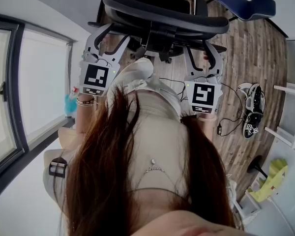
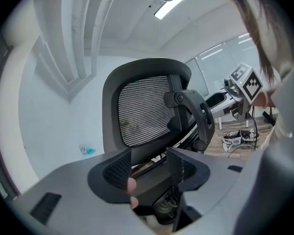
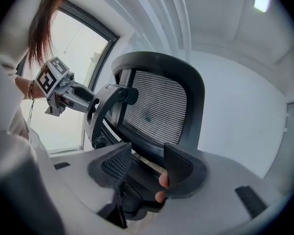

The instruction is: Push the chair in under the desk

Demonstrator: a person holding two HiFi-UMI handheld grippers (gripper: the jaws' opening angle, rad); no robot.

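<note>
Black-framed chair [image 2: 147, 109] stands upright, with a fine mesh back.

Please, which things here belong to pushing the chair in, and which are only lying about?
For the job:
- office chair
- left claw and right claw, both open, at the chair's back

Lying about:
- shoes and a cable on the wooden floor
- yellow cloth
- blue seat
</note>
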